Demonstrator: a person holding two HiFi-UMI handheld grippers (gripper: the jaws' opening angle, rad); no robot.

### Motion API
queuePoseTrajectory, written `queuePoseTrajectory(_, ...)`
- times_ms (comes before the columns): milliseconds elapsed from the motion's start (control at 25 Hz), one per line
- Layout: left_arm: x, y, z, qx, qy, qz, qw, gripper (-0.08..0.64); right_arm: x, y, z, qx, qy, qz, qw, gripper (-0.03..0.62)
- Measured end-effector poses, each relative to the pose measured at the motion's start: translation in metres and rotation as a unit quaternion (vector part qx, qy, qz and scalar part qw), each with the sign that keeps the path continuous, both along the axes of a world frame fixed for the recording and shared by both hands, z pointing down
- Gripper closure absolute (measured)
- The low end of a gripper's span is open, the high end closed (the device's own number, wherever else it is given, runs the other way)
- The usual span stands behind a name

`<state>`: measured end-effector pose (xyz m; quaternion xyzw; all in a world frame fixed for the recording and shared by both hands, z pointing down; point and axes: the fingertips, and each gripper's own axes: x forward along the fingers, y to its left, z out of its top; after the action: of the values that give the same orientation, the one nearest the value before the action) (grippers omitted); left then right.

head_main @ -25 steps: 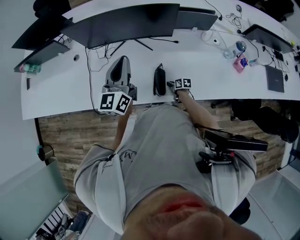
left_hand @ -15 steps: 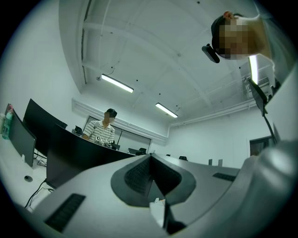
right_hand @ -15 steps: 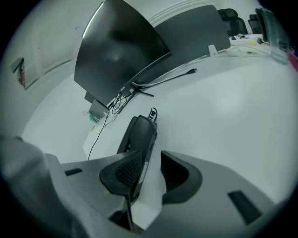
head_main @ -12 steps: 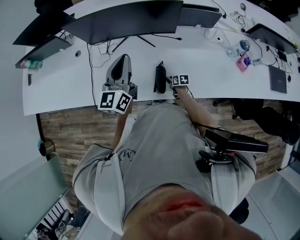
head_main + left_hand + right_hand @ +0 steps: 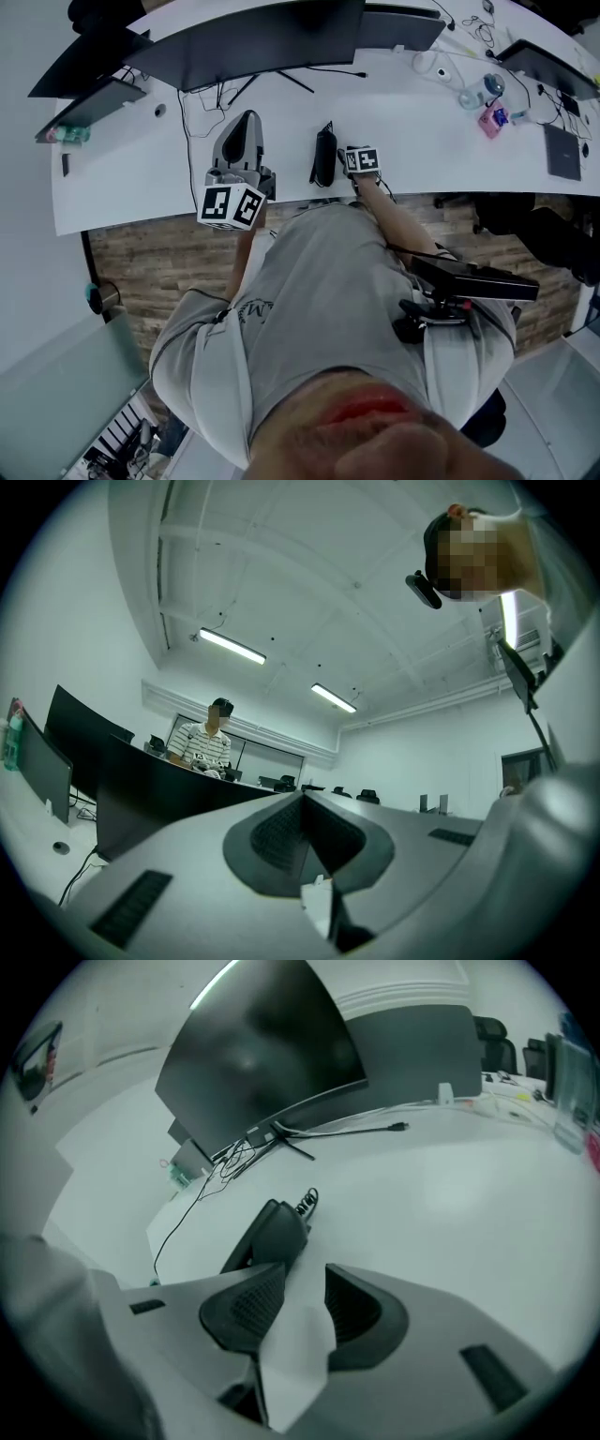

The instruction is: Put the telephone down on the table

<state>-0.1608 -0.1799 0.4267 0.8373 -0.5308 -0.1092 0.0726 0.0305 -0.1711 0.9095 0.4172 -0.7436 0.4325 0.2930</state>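
Telephone [image 5: 323, 157] lies flat on the white table [image 5: 422, 122], close to the near edge, coiled cord at its far end. Your right gripper [image 5: 305, 1283] sits just right of it. Its jaws have just been opening: pads apart, only bare tabletop between them, so the handset is released. Put-down looks done; next, draw that hand clear without nudging it. Your left gripper [image 5: 302, 803], further left, is clenched on nothing, pointing roughly level across the table.
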Motion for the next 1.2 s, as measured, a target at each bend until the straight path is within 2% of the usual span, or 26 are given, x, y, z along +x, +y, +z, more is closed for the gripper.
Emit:
queuePoseTrajectory(200, 0.006, -0.003, 0.002, -0.002, 0.002, 0.007, 1.0, 0.551, -0.029, 0.003, -0.01, -0.009, -0.024, -0.024, 0.999, 0.453)
queuePoseTrajectory(360, 0.005, -0.003, 0.0, -0.001, 0.004, 0.005, 1.0, 0.551, -0.037, 0.0, -0.019, -0.018, -0.057, -0.015, 0.998, 0.453)
queuePoseTrajectory(440, 0.001, -0.004, 0.001, -0.002, 0.005, 0.0, 1.0, 0.551, -0.042, 0.0, -0.023, -0.024, -0.058, -0.027, 0.998, 0.451)
queuePoseTrajectory(560, 0.0, -0.006, 0.003, -0.003, 0.005, -0.004, 1.0, 0.551, -0.047, 0.009, -0.013, -0.052, -0.043, -0.052, 0.996, 0.436)
queuePoseTrajectory(760, -0.003, -0.008, 0.001, -0.001, 0.002, -0.008, 1.0, 0.551, -0.051, 0.016, -0.005, -0.085, -0.073, -0.046, 0.993, 0.395)
queuePoseTrajectory(880, -0.004, -0.008, 0.003, -0.005, 0.004, -0.011, 0.9999, 0.551, -0.052, 0.018, -0.003, -0.099, -0.081, -0.049, 0.991, 0.395)
queuePoseTrajectory(1000, -0.003, -0.011, 0.001, -0.001, 0.004, -0.009, 0.9999, 0.551, -0.052, 0.02, -0.004, -0.111, -0.124, -0.058, 0.984, 0.411)
queuePoseTrajectory(1120, -0.003, -0.013, 0.0, -0.001, 0.002, -0.009, 1.0, 0.551, -0.049, 0.022, -0.004, -0.098, -0.182, -0.063, 0.976, 0.423)
queuePoseTrajectory(1200, -0.002, -0.015, 0.0, -0.002, 0.001, -0.007, 1.0, 0.551, -0.035, 0.025, 0.002, -0.092, -0.181, -0.059, 0.977, 0.427)
